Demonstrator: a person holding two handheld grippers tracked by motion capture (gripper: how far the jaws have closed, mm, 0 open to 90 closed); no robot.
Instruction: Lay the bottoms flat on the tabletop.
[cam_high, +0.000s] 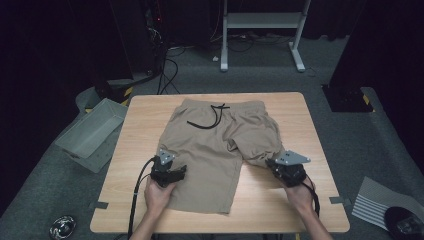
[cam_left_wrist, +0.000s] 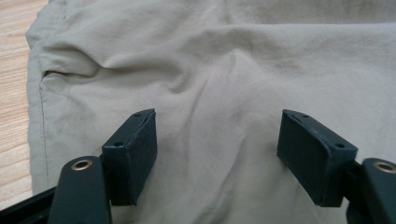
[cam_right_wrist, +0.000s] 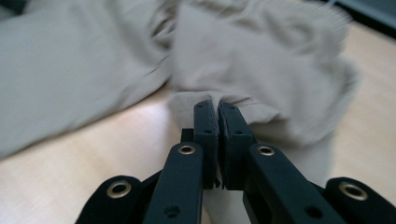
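Beige shorts (cam_high: 215, 145) with a black drawstring lie flat on the wooden table (cam_high: 295, 115), waistband at the far side. My left gripper (cam_high: 172, 172) hovers over the shorts' left leg near its outer seam. In the left gripper view its jaws (cam_left_wrist: 217, 149) stand wide open, with the fabric (cam_left_wrist: 224, 70) below them and nothing pinched. My right gripper (cam_high: 274, 164) is at the right leg's hem, which is bunched and lifted off the table. In the right gripper view the jaws (cam_right_wrist: 218, 112) are pressed together on a fold of the beige cloth (cam_right_wrist: 261, 70).
A grey bin (cam_high: 92, 131) sits on the floor left of the table. Behind the table are a white frame stand (cam_high: 262, 22) and black cables. A striped sheet (cam_high: 375, 205) lies on the floor at the right, a round metal object (cam_high: 62, 227) at the bottom left.
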